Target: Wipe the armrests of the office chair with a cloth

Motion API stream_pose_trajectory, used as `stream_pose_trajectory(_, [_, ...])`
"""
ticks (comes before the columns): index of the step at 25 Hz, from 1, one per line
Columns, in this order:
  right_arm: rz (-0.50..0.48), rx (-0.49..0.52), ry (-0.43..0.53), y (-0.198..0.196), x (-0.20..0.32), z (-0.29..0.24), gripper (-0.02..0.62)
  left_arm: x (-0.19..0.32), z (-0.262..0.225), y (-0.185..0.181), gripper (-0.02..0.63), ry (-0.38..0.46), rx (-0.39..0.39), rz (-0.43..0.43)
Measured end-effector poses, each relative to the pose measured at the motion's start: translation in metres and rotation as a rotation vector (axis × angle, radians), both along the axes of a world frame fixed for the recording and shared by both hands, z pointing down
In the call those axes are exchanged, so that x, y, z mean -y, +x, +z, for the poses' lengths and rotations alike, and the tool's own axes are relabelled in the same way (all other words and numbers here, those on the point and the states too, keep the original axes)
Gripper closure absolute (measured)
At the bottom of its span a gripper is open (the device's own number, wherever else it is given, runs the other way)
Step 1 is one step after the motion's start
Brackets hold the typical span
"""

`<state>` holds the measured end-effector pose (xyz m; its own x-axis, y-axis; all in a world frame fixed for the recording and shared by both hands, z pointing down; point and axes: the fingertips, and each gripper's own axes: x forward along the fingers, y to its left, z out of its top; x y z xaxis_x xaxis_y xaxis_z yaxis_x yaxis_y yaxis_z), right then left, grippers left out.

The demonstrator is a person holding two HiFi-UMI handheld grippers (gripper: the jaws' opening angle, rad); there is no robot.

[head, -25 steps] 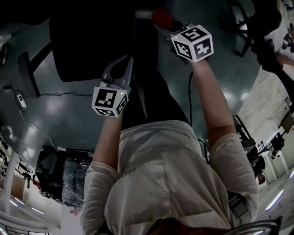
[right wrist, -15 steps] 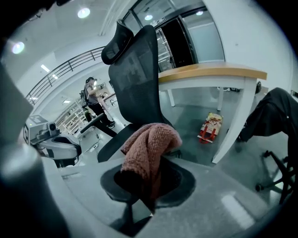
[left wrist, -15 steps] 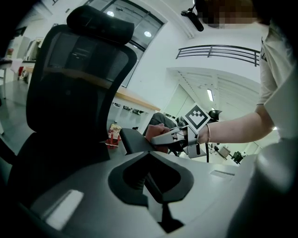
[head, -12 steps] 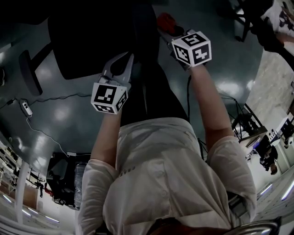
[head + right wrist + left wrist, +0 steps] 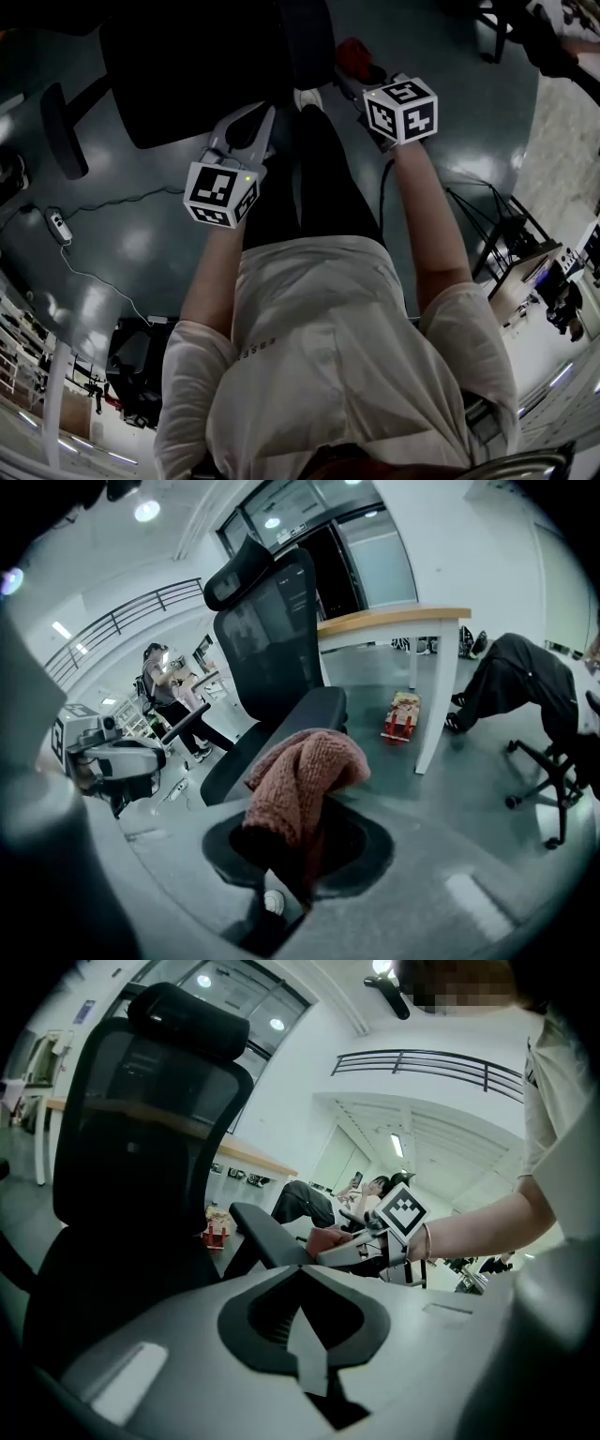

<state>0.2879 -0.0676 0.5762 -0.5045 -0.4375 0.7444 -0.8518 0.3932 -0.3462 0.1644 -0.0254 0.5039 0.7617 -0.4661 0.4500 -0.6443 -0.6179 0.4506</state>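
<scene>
Currently your right gripper [image 5: 298,850] is clamped on the knit cloth [image 5: 305,766], which sits just beside the armrest [image 5: 281,726]. Left gripper [image 5: 302,1274]: jaws together, empty. Cloth is likely soft and light; grip its bunched middle.

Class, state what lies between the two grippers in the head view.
The person's leg and white shoe; the head view shows them.
</scene>
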Motion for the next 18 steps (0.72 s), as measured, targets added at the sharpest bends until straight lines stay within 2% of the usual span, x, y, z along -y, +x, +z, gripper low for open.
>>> stream_pose_trajectory(10, [0.111, -0.054, -0.019, -0.006, -0.041, 0.006, 0.543, -0.024, -0.004, -0.009, 0.589, 0.031, -0.019, 0.013])
stream_pose_trajectory(18, [0.131, -0.084, -0.045, -0.020, -0.054, 0.011, 0.543, -0.041, 0.003, -0.027, 0.589, 0.020, -0.024, -0.015])
